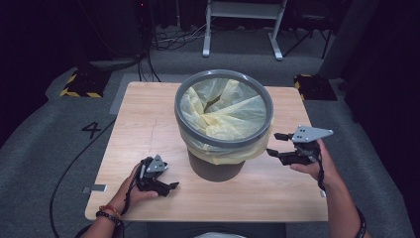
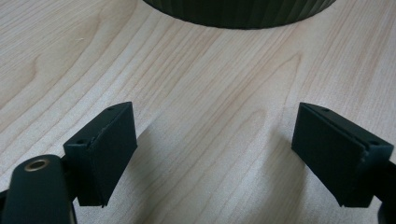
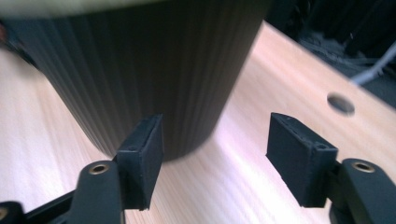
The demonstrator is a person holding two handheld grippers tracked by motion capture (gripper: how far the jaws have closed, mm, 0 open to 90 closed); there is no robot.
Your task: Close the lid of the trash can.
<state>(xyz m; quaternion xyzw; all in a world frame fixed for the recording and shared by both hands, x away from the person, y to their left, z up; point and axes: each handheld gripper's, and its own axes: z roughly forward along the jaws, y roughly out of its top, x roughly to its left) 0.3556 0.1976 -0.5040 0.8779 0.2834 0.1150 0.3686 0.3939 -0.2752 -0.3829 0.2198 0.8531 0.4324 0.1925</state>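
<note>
High view shows the left gripper [image 1: 166, 184] at the lower left of the frame, resting low over the wooden table [image 1: 148, 124] with its jaws spread apart and nothing between them; the bin [image 1: 224, 111] stands to its upper right, near but apart. Centre frame, this dark ribbed bin carries a grey rim ring and a pale yellow bag liner [image 1: 225, 106] whose edge hangs over the outside; the liner's crumpled folds fill the inside and no contents can be made out. At the right of the frame, the right gripper [image 1: 276, 145] points toward the bin's side just below the overhanging liner, jaws released and holding nothing. Left gripper view has bare wood between the two pads, with the bin's base at the top edge. Right gripper view places the bin's ribbed wall close ahead, behind the left pad, blurred.
</note>
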